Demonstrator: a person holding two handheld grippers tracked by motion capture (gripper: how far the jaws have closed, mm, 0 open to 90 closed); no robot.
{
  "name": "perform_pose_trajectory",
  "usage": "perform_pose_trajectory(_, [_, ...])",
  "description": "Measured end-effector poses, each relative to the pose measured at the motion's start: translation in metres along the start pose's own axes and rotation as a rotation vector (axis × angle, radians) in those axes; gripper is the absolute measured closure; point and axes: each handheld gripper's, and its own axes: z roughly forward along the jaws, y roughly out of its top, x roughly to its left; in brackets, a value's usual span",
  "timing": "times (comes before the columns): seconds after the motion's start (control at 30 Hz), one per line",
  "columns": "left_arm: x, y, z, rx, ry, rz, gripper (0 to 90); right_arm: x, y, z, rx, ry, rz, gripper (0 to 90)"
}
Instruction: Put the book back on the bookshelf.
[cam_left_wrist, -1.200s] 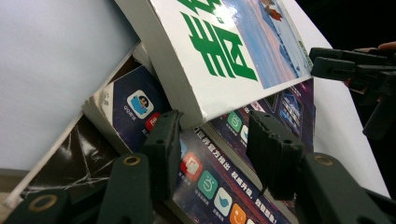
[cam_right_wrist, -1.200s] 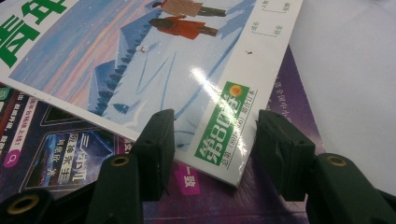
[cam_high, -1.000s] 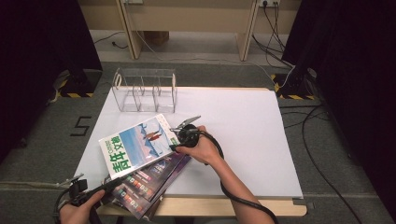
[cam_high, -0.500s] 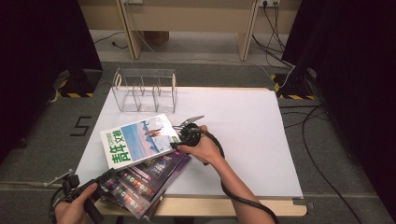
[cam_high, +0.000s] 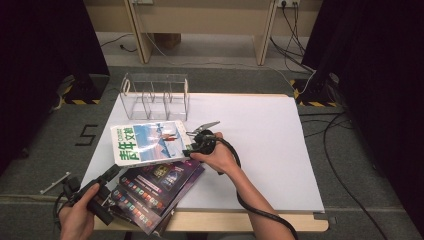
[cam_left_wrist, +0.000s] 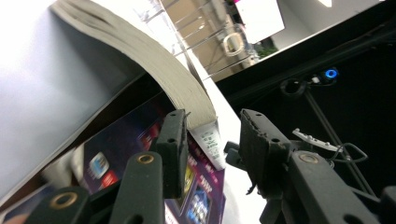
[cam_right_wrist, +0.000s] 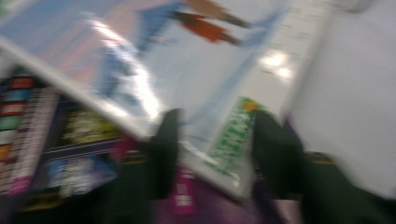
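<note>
My right gripper (cam_high: 192, 146) has just been closing on the top magazine (cam_high: 147, 142), corner between its jaws; next, lift it clear toward the rack (cam_high: 155, 95).

Right gripper view: heavy motion blur.

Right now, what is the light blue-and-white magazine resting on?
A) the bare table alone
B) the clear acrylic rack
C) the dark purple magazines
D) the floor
C: in the high view the light magazine lies tilted over the dark purple magazines, its corner between the jaws of the right gripper; the rack stands apart behind it.
</note>
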Motion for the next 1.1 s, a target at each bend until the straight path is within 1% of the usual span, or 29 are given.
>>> perform_pose_trajectory(0.03, [-0.002, 0.001, 0.002, -0.004, -0.005, 0.019, 61.3, 0.004, 0.001, 0.003, -0.023, 0.038, 0.009, 58.0])
perform_pose_trajectory(0.07, [-0.003, 0.003, 0.004, -0.003, -0.015, 0.043, 61.3, 0.009, 0.003, 0.004, -0.035, 0.029, -0.033, 57.1])
perform_pose_trajectory(0.1, [-0.003, 0.005, 0.005, 0.003, -0.03, 0.034, 61.5, 0.012, 0.009, 0.003, -0.018, -0.01, -0.101, 54.0])
perform_pose_trajectory(0.13, [-0.004, 0.005, 0.007, 0.008, -0.044, 0.028, 61.8, 0.015, 0.014, 0.003, -0.011, -0.041, -0.148, 51.7])
perform_pose_trajectory(0.17, [-0.005, 0.006, 0.009, 0.005, -0.052, 0.046, 61.8, 0.018, 0.018, 0.004, -0.012, -0.05, -0.185, 49.3])
perform_pose_trajectory(0.2, [-0.005, 0.006, 0.01, 0.001, -0.055, 0.063, 61.7, 0.023, 0.02, 0.005, -0.019, -0.061, -0.233, 49.2])
perform_pose_trajectory(0.23, [-0.004, 0.007, 0.011, -0.004, -0.062, 0.057, 61.5, 0.029, 0.021, 0.005, -0.028, -0.068, -0.277, 47.2])
perform_pose_trajectory(0.27, [-0.003, 0.008, 0.013, -0.016, -0.076, 0.045, 61.7, 0.036, 0.022, 0.005, -0.026, -0.05, -0.308, 41.2])
perform_pose_trajectory(0.3, [-0.003, 0.009, 0.014, -0.025, -0.083, 0.044, 62.0, 0.043, 0.022, 0.007, -0.01, -0.046, -0.354, 40.8])
perform_pose_trajectory(0.33, [-0.004, 0.009, 0.015, -0.036, -0.087, 0.049, 62.1, 0.048, 0.02, 0.009, -0.005, -0.052, -0.426, 41.1])
perform_pose_trajectory(0.37, [-0.006, 0.009, 0.016, -0.043, -0.096, 0.059, 62.1, 0.055, 0.018, 0.011, -0.004, -0.059, -0.447, 41.1])
perform_pose_trajectory(0.4, [-0.008, 0.009, 0.017, -0.044, -0.107, 0.069, 62.2, 0.059, 0.016, 0.014, -0.008, -0.072, -0.475, 38.8])
perform_pose_trajectory(0.47, [-0.012, 0.009, 0.018, -0.04, -0.116, 0.086, 62.3, 0.063, 0.013, 0.021, -0.014, -0.145, -0.549, 35.6])
perform_pose_trajectory(0.5, [-0.014, 0.009, 0.018, -0.039, -0.12, 0.09, 62.3, 0.064, 0.012, 0.025, -0.017, -0.179, -0.563, 34.8])
perform_pose_trajectory(0.53, [-0.016, 0.009, 0.019, -0.036, -0.125, 0.098, 62.2, 0.064, 0.012, 0.027, -0.019, -0.203, -0.59, 35.3])
perform_pose_trajectory(0.57, [-0.018, 0.009, 0.019, -0.032, -0.131, 0.11, 62.2, 0.065, 0.012, 0.029, -0.03, -0.231, -0.601, 35.7])
perform_pose_trajectory(0.6, [-0.02, 0.009, 0.02, -0.033, -0.135, 0.114, 62.2, 0.067, 0.013, 0.03, -0.041, -0.247, -0.603, 35.8])
perform_pose_trajectory(0.67, [-0.025, 0.009, 0.021, -0.033, -0.14, 0.132, 62.4, 0.069, 0.016, 0.033, -0.06, -0.263, -0.62, 36.6])
perform_pose_trajectory(0.7, [-0.027, 0.009, 0.022, -0.037, -0.144, 0.134, 62.2, 0.069, 0.019, 0.034, -0.07, -0.265, -0.65, 37.1])
perform_pose_trajectory(0.77, [-0.031, 0.009, 0.024, -0.034, -0.154, 0.148, 62.2, 0.072, 0.021, 0.035, -0.092, -0.281, -0.626, 38.0])
perform_pose_trajectory(0.83, [-0.035, 0.009, 0.025, -0.031, -0.164, 0.165, 62.1, 0.075, 0.024, 0.036, -0.113, -0.292, -0.627, 37.3])
perform_pose_trajectory(0.87, [-0.037, 0.008, 0.026, -0.03, -0.169, 0.167, 62.1, 0.077, 0.024, 0.036, -0.13, -0.298, -0.637, 38.4])
perform_pose_trajectory(0.93, [-0.041, 0.007, 0.028, -0.028, -0.177, 0.185, 62.1, 0.081, 0.026, 0.036, -0.157, -0.305, -0.669, 42.1])
perform_pose_trajectory(0.97, [-0.043, 0.007, 0.028, -0.03, -0.178, 0.193, 61.9, 0.084, 0.027, 0.036, -0.164, -0.317, -0.675, 44.5])
perform_pose_trajectory(1.0, [-0.045, 0.008, 0.029, -0.034, -0.18, 0.198, 61.8, 0.087, 0.028, 0.035, -0.161, -0.333, -0.698, 46.9])
perform_pose_trajectory(1.03, [-0.046, 0.009, 0.03, -0.044, -0.181, 0.197, 61.5, 0.089, 0.029, 0.034, -0.159, -0.344, -0.709, 49.3])
perform_pose_trajectory(1.1, [-0.047, 0.012, 0.032, -0.049, -0.182, 0.2, 61.3, 0.091, 0.031, 0.032, -0.181, -0.373, -0.706, 55.9])
